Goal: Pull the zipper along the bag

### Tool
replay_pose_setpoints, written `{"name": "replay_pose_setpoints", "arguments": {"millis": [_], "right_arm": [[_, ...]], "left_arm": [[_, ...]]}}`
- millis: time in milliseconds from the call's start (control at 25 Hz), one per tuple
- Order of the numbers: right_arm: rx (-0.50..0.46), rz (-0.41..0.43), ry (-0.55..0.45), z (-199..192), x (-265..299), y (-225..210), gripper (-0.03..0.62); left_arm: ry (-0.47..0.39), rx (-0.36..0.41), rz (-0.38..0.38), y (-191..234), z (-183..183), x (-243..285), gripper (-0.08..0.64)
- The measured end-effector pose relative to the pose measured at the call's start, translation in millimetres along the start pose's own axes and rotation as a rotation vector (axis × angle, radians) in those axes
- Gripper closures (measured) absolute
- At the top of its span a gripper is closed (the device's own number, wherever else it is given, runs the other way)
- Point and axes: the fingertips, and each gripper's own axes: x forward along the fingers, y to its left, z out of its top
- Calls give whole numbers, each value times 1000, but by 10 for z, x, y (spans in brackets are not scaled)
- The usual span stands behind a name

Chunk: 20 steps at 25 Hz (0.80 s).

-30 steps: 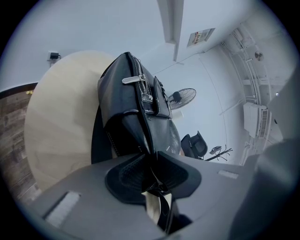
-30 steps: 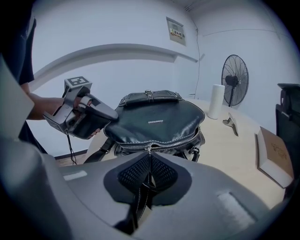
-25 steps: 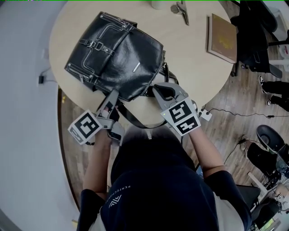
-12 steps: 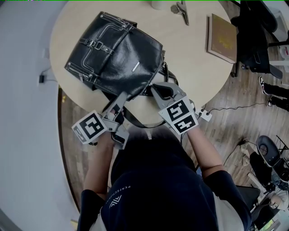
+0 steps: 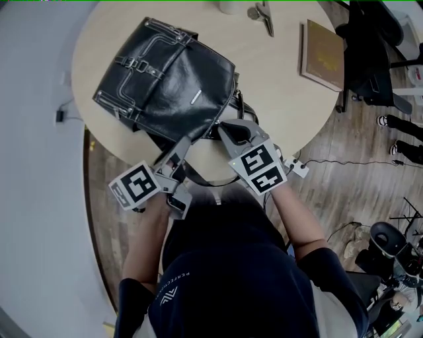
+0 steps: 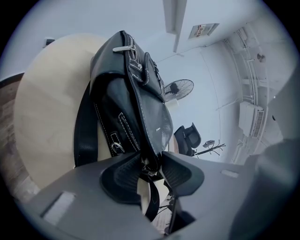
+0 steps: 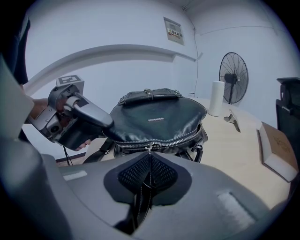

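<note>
A black leather bag (image 5: 165, 82) lies on the round table (image 5: 277, 86). Its zipper (image 7: 178, 138) runs along the near edge. My right gripper (image 5: 221, 130) is shut on the zipper pull (image 7: 150, 149), which disappears between its closed pads (image 7: 161, 173). My left gripper (image 5: 184, 144) holds the bag's near left corner (image 6: 151, 161). Its jaws have just been closing, and the corner sits pressed between the pads (image 6: 126, 176). In the right gripper view the left gripper (image 7: 110, 126) lies over the bag's left end. The bag (image 6: 136, 93) rises ahead in the left gripper view.
The bag's strap (image 5: 198, 177) hangs over the table's near edge. A brown book (image 5: 324, 56) lies at the right, a metal clip (image 5: 263, 14) and a white roll (image 7: 215, 98) at the far side. A fan (image 7: 233, 77) and office chairs (image 5: 370, 53) stand beyond the table.
My left gripper has slid right along the bag's near edge, closer to the right gripper. The right gripper has stayed in place on the zipper pull.
</note>
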Motion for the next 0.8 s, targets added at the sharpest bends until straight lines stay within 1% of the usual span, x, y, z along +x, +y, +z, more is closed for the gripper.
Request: {"name": "replay_pose_setpoints", "arguments": {"millis": [80,160,240,400,560,800], "right_arm": [[5,-4,-2,8,-1,-16,577],[6,-6,1,14,-7,-22,577],[-1,-13,7,20,-17,-26,577],[-26,-29,19,43,-34,-43,577],[-46,-46,29,49,-43,-71,575],[-102,-83,38,77,-60,-90,575]], "left_arm": [[-25,-32,-34,-35,-11,21,423],[-45,-38,-43,-52,-11,27,434],[-55,-26,-33,-49,-7,13,442],[-51,23,13,-14,21,-40,446],[-45,49,28,22,28,-61,451],[-33,47,36,39,23,-87,454]]}}
